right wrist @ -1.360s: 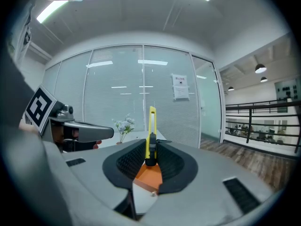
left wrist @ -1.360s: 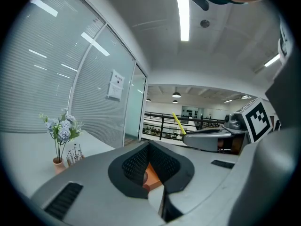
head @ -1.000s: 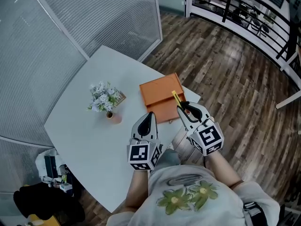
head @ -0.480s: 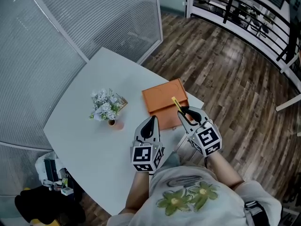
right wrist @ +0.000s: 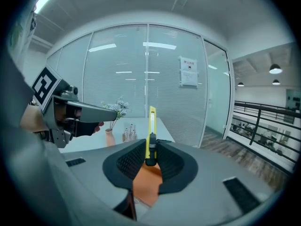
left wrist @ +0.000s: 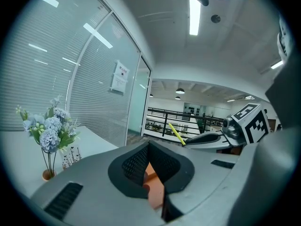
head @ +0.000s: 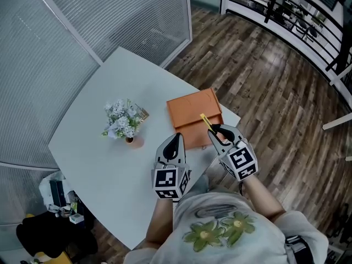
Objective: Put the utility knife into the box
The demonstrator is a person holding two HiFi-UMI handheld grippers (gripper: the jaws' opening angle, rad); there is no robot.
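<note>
Trouble could be the thin yellow utility knife (head: pixel 205 121) slipping: the right gripper (head: pixel 213 130) fingers clamp only its end, at the orange box (head: pixel 192 110) mid-frame, whose lid looks shut. Left gripper (head: pixel 172 143) fingers are together, empty.

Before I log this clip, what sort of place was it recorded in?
Probably an office, perhaps a meeting corner on an upper floor: glass partition walls with blinds, a white table holding a small flower vase, and a black railing beyond the wood-look floor.
</note>
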